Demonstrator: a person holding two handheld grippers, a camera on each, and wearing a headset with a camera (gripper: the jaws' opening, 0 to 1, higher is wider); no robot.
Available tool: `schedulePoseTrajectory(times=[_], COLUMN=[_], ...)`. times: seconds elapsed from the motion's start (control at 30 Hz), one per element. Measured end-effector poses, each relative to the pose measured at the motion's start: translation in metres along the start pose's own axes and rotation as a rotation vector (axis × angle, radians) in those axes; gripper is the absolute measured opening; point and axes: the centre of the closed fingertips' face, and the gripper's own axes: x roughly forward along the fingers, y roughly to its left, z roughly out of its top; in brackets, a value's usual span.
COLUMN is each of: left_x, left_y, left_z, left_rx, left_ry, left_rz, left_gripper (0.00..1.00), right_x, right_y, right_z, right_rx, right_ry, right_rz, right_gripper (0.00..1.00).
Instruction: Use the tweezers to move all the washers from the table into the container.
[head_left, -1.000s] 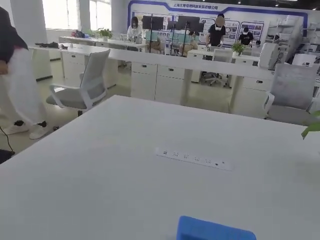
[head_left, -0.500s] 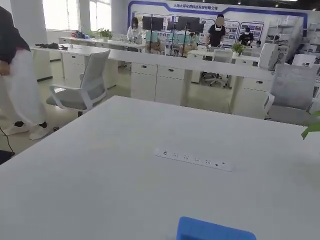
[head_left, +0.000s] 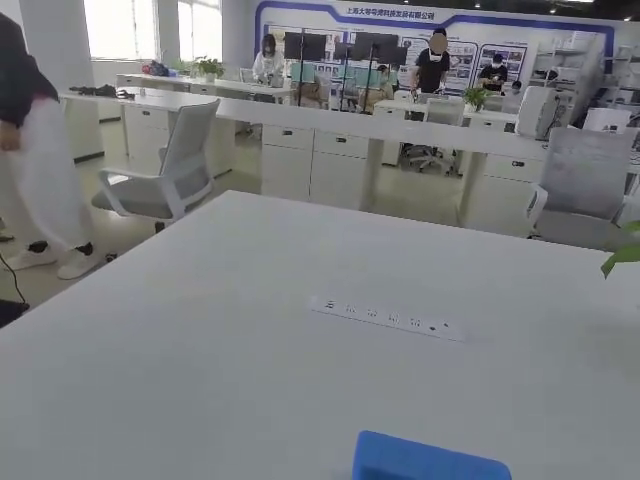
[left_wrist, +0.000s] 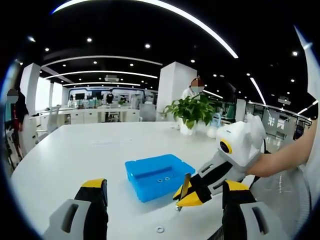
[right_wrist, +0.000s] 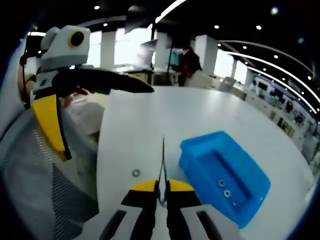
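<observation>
Tweezers (right_wrist: 162, 165) pinched in R fingers (right_wrist: 145, 186); L fingers (left_wrist: 93, 192) wide; washer (right_wrist: 136, 173) on table (right_wrist: 200, 112) near container (right_wrist: 200, 150).

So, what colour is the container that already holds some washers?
The container is bright blue; the right gripper view shows it best.

Count: 1 blue container (right_wrist: 192, 160), 1 pair of tweezers (right_wrist: 163, 155), 2 tools, i.e. left tool (left_wrist: 162, 187) and right tool (right_wrist: 159, 186). 3 washers (right_wrist: 227, 193) inside the container, 1 loose washer (right_wrist: 136, 173) on the surface (right_wrist: 150, 110). Also 1 potted plant (left_wrist: 192, 111).
</observation>
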Motion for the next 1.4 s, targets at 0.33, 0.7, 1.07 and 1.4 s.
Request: schedulePoseTrajectory(times=[0.33,0.7,1.07,1.4], left_x=[0.000,-0.002,-0.003,-0.002], left_y=[-0.007,-0.003,-0.002,-0.002], left_z=[-0.005,-0.006,-0.005,-0.006], left_rx=[0.003,0.006,0.007,0.009], left_ry=[0.012,0.015,0.012,0.017], left_rz=[-0.027,-0.009,-0.009,-0.010], left_gripper=[0.99,0.97,0.96,0.96], right_x=[-0.003,-0.012,-0.033,-0.025], right_y=[-0.001,-0.016,-0.044,-0.086], right_z=[-0.003,0.015,0.052,0.066], right_rx=[0.020,0.268,0.353,0.495], right_ry=[0.038,-0.083,-0.166,-0.222], right_rz=[-0.019,0.018,0.048,-0.012], right_gripper=[0.03,0.03,0.03,0.03])
